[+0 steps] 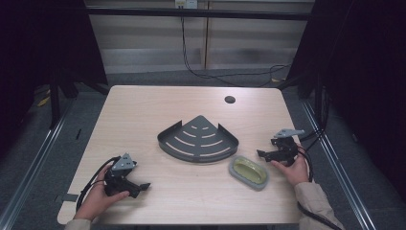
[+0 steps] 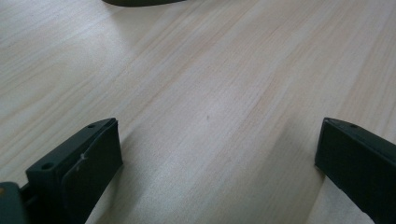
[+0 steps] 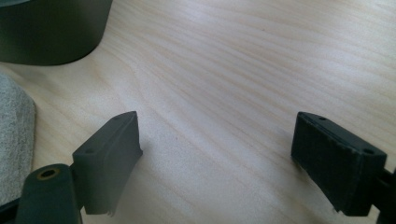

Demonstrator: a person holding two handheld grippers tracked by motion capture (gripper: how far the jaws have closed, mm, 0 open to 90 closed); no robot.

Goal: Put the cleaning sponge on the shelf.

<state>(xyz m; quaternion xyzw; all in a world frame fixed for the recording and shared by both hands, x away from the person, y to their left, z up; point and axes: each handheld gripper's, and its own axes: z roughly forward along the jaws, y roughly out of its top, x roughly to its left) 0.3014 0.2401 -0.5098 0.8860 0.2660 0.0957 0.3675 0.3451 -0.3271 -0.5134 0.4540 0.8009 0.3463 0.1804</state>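
The dark grey metal quarter-round corner shelf (image 1: 198,140) lies flat near the middle of the pale wood-grain table (image 1: 143,110), its pointed corner toward the far edge and its curved, walled front toward the near edge; curved slots cut its floor, and nothing lies in it. Just beside its curved front, toward the near right corner, sits the grey oval soap dish with a yellowish-green inner tray (image 1: 248,172), its long axis running from the shelf's right end toward the near right corner; what its tray holds cannot be told.

A round cable hole (image 1: 230,99) is cut in the table near the far edge, right of centre. Beyond the table are a grey floor, pale wall panels and a black cable (image 1: 189,62) hanging down them; dark curtains stand at both sides.

The left gripper (image 1: 139,186) rests near the near left corner in the person's left hand (image 1: 98,196), jaws spread wide over bare wood and holding nothing. The right gripper (image 1: 261,154) sits by the right edge in the right hand (image 1: 294,167), jaws likewise wide apart and empty, pointing toward the shelf.
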